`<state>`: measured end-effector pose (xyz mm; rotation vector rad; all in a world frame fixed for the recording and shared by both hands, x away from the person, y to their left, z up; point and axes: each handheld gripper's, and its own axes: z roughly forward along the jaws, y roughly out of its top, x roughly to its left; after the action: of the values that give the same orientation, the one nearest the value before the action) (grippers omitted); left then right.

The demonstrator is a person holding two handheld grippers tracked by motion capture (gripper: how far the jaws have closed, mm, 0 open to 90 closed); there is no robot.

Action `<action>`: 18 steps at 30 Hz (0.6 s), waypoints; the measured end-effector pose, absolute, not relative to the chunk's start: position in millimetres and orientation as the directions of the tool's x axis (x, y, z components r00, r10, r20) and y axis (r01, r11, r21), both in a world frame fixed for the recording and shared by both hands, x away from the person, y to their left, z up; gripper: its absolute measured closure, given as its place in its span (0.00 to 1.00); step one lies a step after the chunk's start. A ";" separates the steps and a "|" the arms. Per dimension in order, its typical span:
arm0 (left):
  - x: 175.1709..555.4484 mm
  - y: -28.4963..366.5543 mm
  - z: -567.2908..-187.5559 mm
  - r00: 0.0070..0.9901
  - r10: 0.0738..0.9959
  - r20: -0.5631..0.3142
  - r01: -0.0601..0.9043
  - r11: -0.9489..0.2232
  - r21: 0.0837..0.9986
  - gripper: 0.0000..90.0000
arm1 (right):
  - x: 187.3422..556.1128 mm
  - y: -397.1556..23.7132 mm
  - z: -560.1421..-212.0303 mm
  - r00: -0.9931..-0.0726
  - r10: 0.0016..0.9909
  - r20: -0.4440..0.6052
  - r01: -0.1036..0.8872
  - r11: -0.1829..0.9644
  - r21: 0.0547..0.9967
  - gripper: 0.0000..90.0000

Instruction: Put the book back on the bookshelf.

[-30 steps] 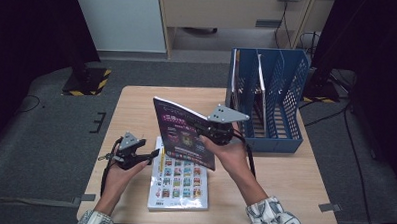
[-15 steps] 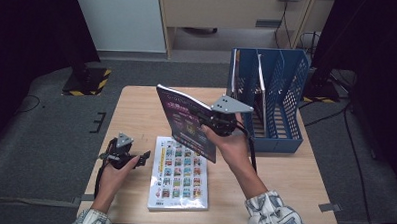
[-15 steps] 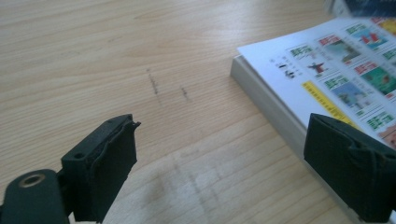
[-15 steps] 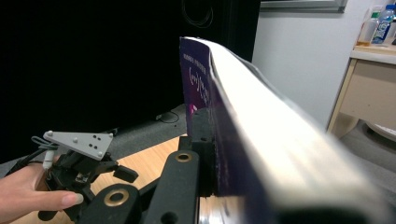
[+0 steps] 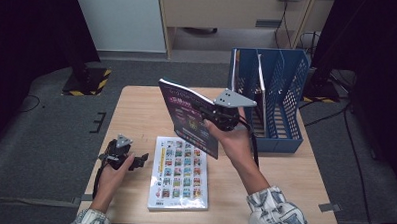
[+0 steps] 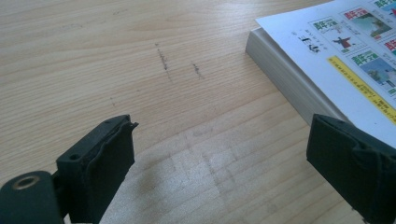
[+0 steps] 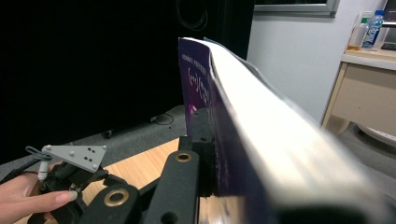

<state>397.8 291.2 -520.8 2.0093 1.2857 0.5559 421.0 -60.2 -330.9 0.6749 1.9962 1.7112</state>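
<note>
While the left gripper [image 5: 141,160] lies low at about eight o'clock on the wooden table [image 5: 136,115], its black jaws have just been opening and now stand wide apart over bare, pale grained boards, nothing between them. The left hand [image 5: 115,170] reaches in flat from the near edge, forearm level. Just beside that gripper, toward three o'clock, rests a thick white book [image 5: 179,172], flat, its glossy cover a grid of small colour pictures; in the left gripper view its page block shows as a pale stacked edge. Farther in, the right hand [image 5: 234,138] is raised, wrist cocked, and the right gripper [image 5: 212,112] is clamped on a purple paperback [image 5: 189,117], held tilted above the table. Beyond, at two o'clock, stands a blue perforated plastic file rack [image 5: 287,95].
</note>
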 end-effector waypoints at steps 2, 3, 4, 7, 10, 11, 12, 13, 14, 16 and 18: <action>397.9 291.7 -522.2 0.421 0.907 0.004 0.622 -0.292 0.727 0.08 | 420.4 -61.2 -330.8 -0.792 0.611 -0.004 0.089 0.122 0.989 0.93; 398.0 291.5 -522.7 0.419 0.908 0.006 0.622 -0.292 0.726 0.08 | 420.1 -61.8 -330.7 -0.793 0.609 -0.004 0.089 0.122 0.989 0.93; 398.1 291.4 -523.3 0.415 0.910 0.009 0.624 -0.291 0.725 0.08 | 419.9 -62.2 -330.7 -0.794 0.608 -0.004 0.088 0.122 0.989 0.93; 398.4 292.0 -523.8 0.412 0.911 0.012 0.625 -0.292 0.724 0.07 | 418.5 -64.2 -329.9 -0.798 0.603 0.001 0.091 0.120 0.989 0.93; 398.4 292.3 -524.7 0.408 0.913 0.014 0.630 -0.293 0.720 0.07 | 416.5 -67.1 -329.2 -0.802 0.598 0.001 0.090 0.119 0.989 0.93; 398.4 292.7 -525.0 0.406 0.914 0.017 0.631 -0.294 0.718 0.07 | 416.0 -68.0 -328.9 -0.802 0.597 -0.001 0.089 0.121 0.989 0.93; 398.5 293.0 -525.1 0.405 0.914 0.018 0.632 -0.294 0.717 0.07 | 414.8 -69.5 -328.6 -0.802 0.597 0.003 0.091 0.118 0.989 0.93; 398.4 293.3 -525.2 0.402 0.915 0.016 0.633 -0.291 0.717 0.07 | 414.2 -70.4 -328.4 -0.803 0.596 0.004 0.091 0.116 0.989 0.93; 398.4 293.8 -525.2 0.401 0.916 0.015 0.634 -0.289 0.718 0.07 | 413.4 -71.9 -328.2 -0.803 0.596 0.004 0.090 0.114 0.989 0.93; 398.4 294.7 -525.6 0.398 0.917 0.017 0.636 -0.289 0.715 0.07 | 411.4 -75.7 -328.0 -0.804 0.595 0.008 0.093 0.113 0.989 0.93; 398.5 295.0 -526.4 0.393 0.919 0.017 0.640 -0.287 0.712 0.07 | 409.5 -79.9 -328.3 -0.804 0.594 0.011 0.095 0.111 0.989 0.93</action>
<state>398.5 295.0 -526.4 2.0299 1.3298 0.5773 409.5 -79.9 -328.3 0.6703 2.0056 1.7387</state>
